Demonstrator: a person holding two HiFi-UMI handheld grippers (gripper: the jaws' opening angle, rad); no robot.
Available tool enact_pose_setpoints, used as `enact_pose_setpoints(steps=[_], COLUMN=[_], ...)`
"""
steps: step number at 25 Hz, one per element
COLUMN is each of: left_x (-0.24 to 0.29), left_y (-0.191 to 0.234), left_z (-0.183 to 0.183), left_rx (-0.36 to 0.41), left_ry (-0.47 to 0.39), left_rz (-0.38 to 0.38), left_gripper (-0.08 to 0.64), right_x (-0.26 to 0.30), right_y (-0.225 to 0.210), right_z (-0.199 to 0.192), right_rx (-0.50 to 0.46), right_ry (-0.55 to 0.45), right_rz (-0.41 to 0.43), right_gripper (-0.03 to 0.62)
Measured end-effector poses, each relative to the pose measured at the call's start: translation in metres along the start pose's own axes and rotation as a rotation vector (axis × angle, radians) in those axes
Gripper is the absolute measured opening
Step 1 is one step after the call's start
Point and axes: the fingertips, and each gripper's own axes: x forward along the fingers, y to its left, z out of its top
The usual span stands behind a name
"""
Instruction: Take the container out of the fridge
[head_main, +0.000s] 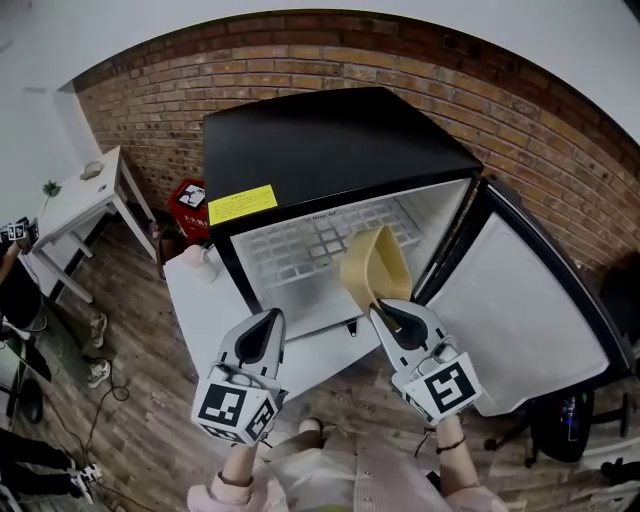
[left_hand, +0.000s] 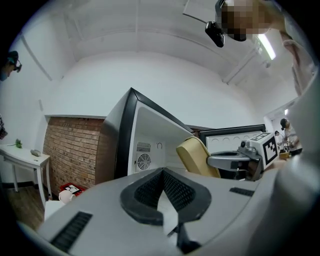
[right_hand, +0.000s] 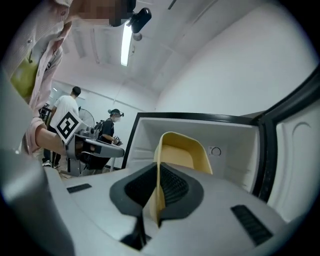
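Observation:
A pale yellow container (head_main: 375, 265) hangs tilted on its edge at the mouth of the open black fridge (head_main: 330, 150). My right gripper (head_main: 385, 310) is shut on its rim; in the right gripper view the thin yellow wall (right_hand: 159, 165) runs between the black pads. The left gripper view shows the same container (left_hand: 197, 157) to its right, with the right gripper behind it. My left gripper (head_main: 272, 318) hangs lower left of the opening, shut and empty, its pads (left_hand: 150, 187) meeting at the tip. A white wire shelf (head_main: 310, 245) lies inside the fridge.
The fridge door (head_main: 520, 300) stands swung open to the right. A low white surface (head_main: 195, 310) with a cup (head_main: 205, 262) sits left of the fridge, a red crate (head_main: 190, 198) behind it. A white table (head_main: 85, 195) stands far left. The floor is wood, the wall brick.

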Motion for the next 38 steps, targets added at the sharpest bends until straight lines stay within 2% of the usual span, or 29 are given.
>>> enact_pose_setpoints(steps=[16,38], left_x=[-0.02,-0.02], left_y=[0.008,0.011], left_z=[-0.004,-0.005], left_rx=[0.023,0.042], left_ry=[0.014,0.021], left_rz=[0.061,0.059], left_gripper=[-0.009,-0.009], right_x=[-0.035,-0.031], right_y=[-0.008,-0.008], right_z=[-0.011,-0.013], right_rx=[0.158,0.148], right_ry=[-0.033,-0.019], right_rz=[-0.091,-0.091], right_gripper=[0.02,0.018])
